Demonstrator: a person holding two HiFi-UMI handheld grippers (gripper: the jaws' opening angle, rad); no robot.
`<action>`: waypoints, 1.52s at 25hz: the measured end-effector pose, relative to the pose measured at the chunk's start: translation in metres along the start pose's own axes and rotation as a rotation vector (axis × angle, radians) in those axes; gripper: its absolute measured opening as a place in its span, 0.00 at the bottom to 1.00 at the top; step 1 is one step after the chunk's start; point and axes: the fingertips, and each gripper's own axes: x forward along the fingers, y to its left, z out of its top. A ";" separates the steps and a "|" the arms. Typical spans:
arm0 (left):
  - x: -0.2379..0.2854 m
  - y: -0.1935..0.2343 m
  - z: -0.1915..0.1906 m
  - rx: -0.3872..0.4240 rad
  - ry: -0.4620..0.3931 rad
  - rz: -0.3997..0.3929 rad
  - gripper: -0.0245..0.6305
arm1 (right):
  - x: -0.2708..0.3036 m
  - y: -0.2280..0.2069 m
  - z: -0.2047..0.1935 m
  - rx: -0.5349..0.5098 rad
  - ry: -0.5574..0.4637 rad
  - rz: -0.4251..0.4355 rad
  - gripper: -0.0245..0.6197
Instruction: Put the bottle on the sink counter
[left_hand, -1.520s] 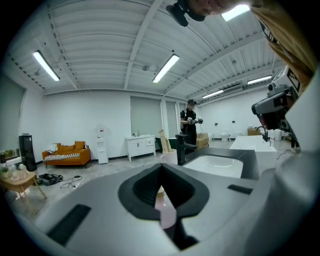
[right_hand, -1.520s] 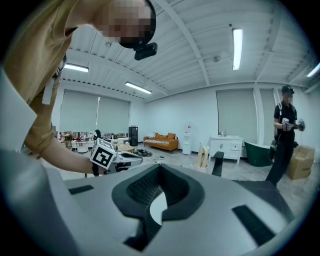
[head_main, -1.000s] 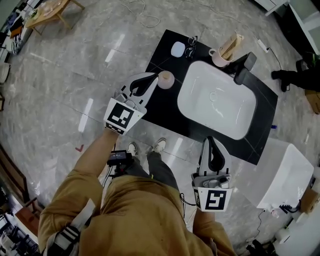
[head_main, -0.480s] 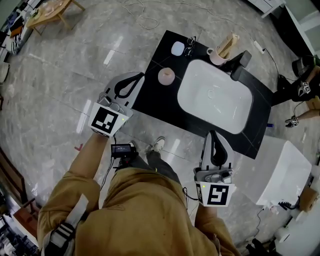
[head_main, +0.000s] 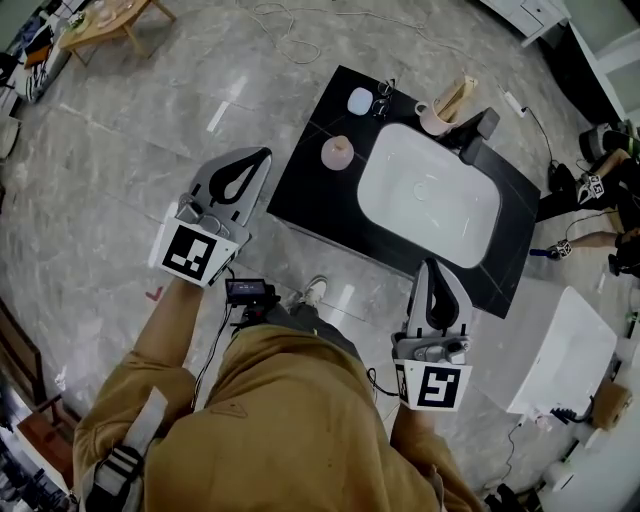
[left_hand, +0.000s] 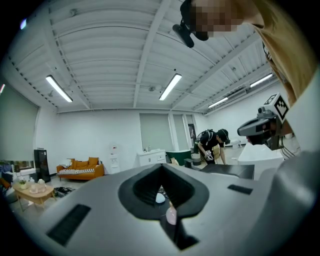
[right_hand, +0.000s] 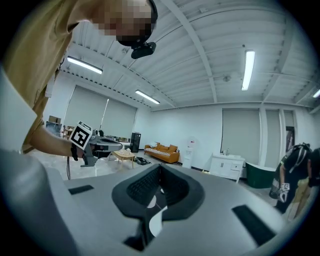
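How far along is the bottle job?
It looks done: the pink bottle stands upright on the black sink counter. Nothing is in hand: the left hand-held gripper and right hand-held gripper are shut and empty. Nothing seems left.

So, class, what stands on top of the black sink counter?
A pink round bottle, pale oval object, beige cup and black tap beside the white basin. The right gripper hides part of the counter's near edge.
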 end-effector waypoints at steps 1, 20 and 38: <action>-0.003 0.001 0.003 -0.001 -0.008 0.010 0.04 | 0.000 0.001 0.001 -0.001 -0.002 0.000 0.05; -0.085 0.021 0.033 0.029 -0.061 0.088 0.04 | -0.002 0.007 0.013 -0.001 -0.038 0.007 0.05; -0.106 0.008 0.079 0.011 -0.085 0.128 0.04 | -0.023 -0.005 0.014 0.000 -0.051 -0.031 0.05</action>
